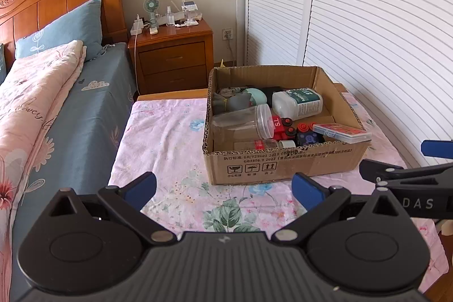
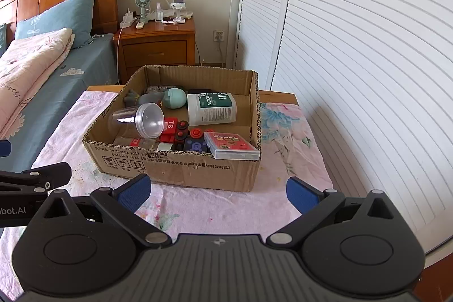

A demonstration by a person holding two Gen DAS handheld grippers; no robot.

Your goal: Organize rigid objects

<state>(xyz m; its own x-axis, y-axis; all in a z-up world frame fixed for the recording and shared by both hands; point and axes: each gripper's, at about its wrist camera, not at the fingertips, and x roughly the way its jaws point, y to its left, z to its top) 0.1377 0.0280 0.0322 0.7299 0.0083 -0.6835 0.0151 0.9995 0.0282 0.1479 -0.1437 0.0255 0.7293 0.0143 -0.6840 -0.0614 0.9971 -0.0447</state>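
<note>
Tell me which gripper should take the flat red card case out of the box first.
Right, probably. The red card case lies in the cardboard box's near right corner, almost straight ahead of the open right gripper. From the left gripper, also open, it sits off to the right.

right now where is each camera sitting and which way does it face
Left wrist: behind the open left tongs, facing the cardboard box ahead-right; the right tongs intrude at its right edge.
Right wrist: behind the open right tongs, box ahead-left; the left tongs show at its left edge.
Shared: box, floral cloth, nightstand.
</note>
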